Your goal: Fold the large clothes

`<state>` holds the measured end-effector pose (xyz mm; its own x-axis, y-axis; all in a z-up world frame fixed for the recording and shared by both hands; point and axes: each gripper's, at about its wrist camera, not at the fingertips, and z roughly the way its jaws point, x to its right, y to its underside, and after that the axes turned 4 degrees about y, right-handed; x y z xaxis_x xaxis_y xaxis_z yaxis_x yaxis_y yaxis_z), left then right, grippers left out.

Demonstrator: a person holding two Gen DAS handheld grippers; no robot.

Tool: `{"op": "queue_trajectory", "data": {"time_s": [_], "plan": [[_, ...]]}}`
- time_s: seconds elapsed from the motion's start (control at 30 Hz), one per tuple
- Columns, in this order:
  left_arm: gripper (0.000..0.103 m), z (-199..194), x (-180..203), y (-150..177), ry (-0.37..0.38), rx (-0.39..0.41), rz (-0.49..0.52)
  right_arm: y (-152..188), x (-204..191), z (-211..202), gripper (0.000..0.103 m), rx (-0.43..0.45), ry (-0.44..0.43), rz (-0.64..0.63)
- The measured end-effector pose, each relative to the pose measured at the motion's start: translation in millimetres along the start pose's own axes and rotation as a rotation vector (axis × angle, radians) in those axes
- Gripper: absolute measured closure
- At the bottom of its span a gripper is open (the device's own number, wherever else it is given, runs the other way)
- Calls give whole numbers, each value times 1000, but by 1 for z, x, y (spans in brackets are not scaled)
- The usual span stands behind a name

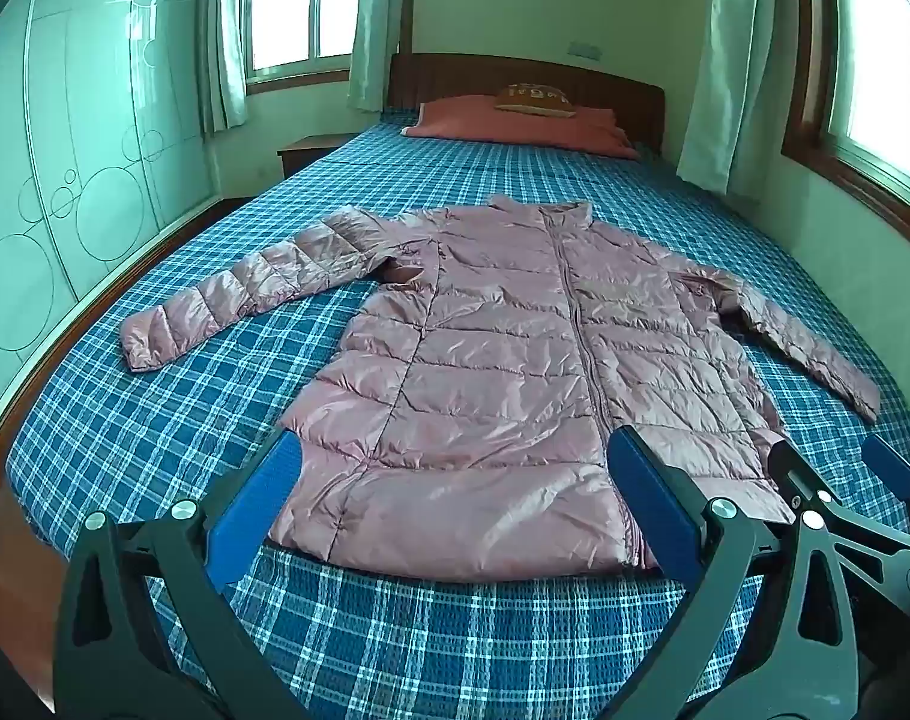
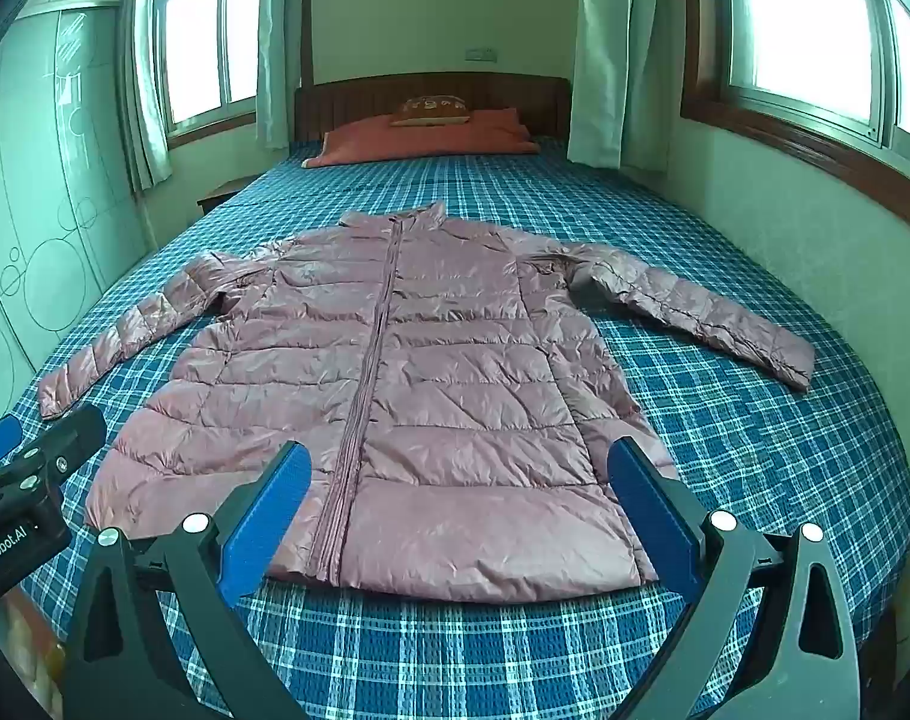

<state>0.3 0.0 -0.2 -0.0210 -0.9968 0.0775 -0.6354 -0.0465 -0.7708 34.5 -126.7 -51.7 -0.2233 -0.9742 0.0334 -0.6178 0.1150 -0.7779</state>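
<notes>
The jaws of both grippers are spread wide apart and hold nothing. The left gripper (image 1: 455, 480) has black arms and blue pads, and it hangs just above the near edge of the bed. The right gripper (image 2: 461, 486) looks the same and hangs right beside it, so close that each one peeks into the other's view.

Just past the blue pads (image 2: 263, 516) lies the big shiny pink puffy jacket (image 2: 395, 396). It is spread flat on the bed, front side up, with the zipper (image 2: 365, 402) closed and running down its middle. The bottom hem is the part nearest the grippers, and the collar points to the far end. Both sleeves stick out to the sides and angle down a bit. None of the pads touch the jacket.

Under the jacket is a blue and white checked bed sheet (image 1: 395, 648) that covers the whole bed.

Farther back sits a flat red pillow (image 2: 425, 135) with a small brown cushion (image 2: 431, 109) on top. Behind them stands a dark wooden headboard (image 2: 347, 99). Pale green curtains (image 2: 605, 48) hang by the bright windows (image 2: 803, 18) on both sides.
</notes>
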Motion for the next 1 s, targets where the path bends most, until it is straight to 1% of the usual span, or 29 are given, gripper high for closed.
{"op": "queue_trajectory", "data": {"time_s": [0.27,0.43,0.5,1.0], "plan": [[2,-3,-1,0,-1,12,-5,0,0,-1,5,3,0,1],[2,-2,-6,-1,2,1,0,0,0,-1,5,4,1,2],[2,1,-1,-2,-1,-2,3,0,-1,-1,5,5,1,2],[2,1,-5,0,-2,-5,-5,0,-3,-2,5,6,1,3]]}}
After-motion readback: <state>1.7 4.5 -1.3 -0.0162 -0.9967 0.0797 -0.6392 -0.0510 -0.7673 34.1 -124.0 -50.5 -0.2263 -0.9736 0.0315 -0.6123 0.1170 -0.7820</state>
